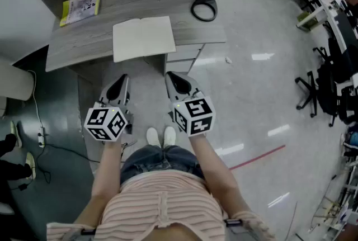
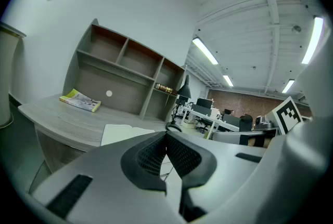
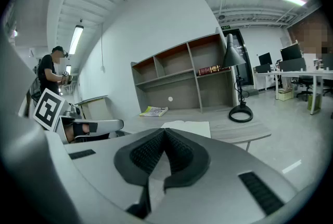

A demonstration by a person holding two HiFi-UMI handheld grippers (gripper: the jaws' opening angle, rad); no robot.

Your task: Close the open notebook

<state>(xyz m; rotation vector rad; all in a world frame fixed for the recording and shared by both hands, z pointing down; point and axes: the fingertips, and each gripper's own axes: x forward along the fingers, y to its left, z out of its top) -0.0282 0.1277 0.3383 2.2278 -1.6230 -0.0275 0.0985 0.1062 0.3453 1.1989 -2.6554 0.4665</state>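
Observation:
The open notebook (image 1: 144, 37) lies flat with white pages up at the front edge of the grey desk (image 1: 78, 44). It also shows in the left gripper view as the notebook (image 2: 122, 132) and in the right gripper view as the notebook (image 3: 190, 127). My left gripper (image 1: 121, 80) hangs in front of the desk, short of its edge, jaws shut and empty (image 2: 166, 134). Beside it, my right gripper (image 1: 172, 76) is at the same distance, jaws shut with nothing between them (image 3: 165, 131). Both point toward the notebook, slightly downward.
A yellow booklet (image 1: 81, 8) lies at the desk's back left. A black lamp (image 1: 205, 8) stands at the back right below the shelf unit (image 3: 182, 69). Drawers (image 1: 182, 58) sit under the desk. Office chairs (image 1: 330, 89) stand at the right. A person (image 3: 51, 75) stands far left.

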